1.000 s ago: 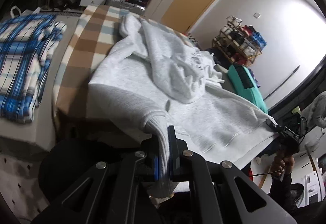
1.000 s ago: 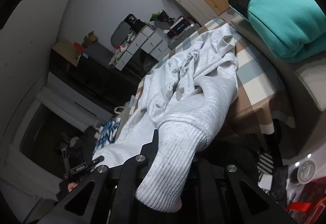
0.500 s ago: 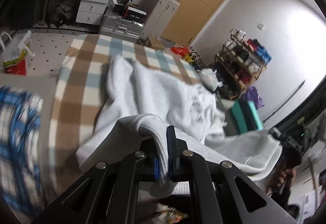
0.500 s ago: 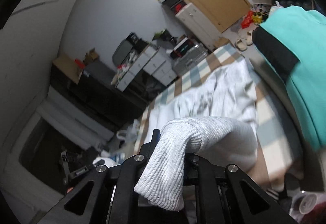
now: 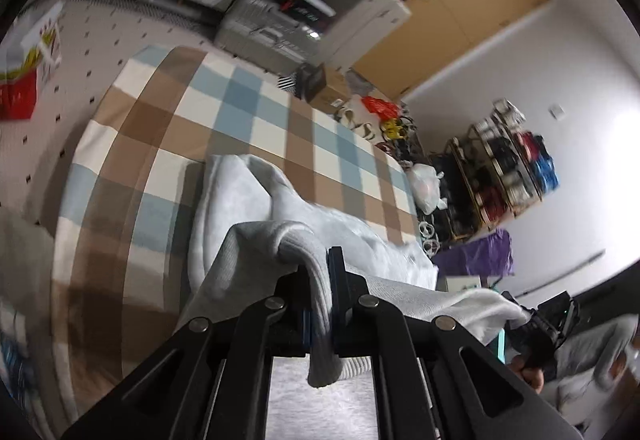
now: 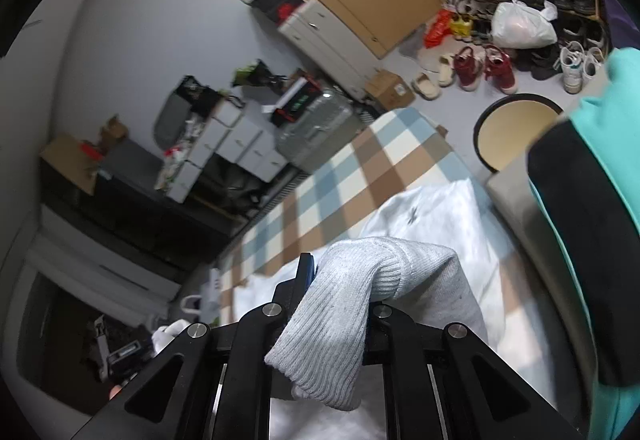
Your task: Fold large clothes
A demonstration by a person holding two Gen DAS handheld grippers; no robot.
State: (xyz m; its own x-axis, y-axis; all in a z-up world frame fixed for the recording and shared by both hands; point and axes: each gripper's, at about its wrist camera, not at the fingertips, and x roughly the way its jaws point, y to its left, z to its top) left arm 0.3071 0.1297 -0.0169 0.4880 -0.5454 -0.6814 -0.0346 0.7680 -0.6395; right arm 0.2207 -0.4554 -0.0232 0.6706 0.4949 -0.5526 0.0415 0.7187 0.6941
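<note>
One light grey knitted sweatshirt [image 5: 256,200], one brown, blue and white checked blanket [image 5: 168,144], one silver hard-shell suitcase [image 6: 316,128] upper centre, two dark red shoes [image 6: 484,70], one white plastic bag [image 6: 520,24] upper right

White walls [image 5: 560,52] and a wooden door [image 5: 472,4] at one o'clock — white drawers [image 6: 240,144] at ten, a shoe rack [image 5: 500,168] at three, a checked blanket [image 5: 224,128] spread below.

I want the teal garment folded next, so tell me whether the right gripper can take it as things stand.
Probably not yet: the right gripper is shut on the grey sweatshirt's ribbed cuff, so its fingers are occupied. The teal garment lies uncovered to its side.
</note>
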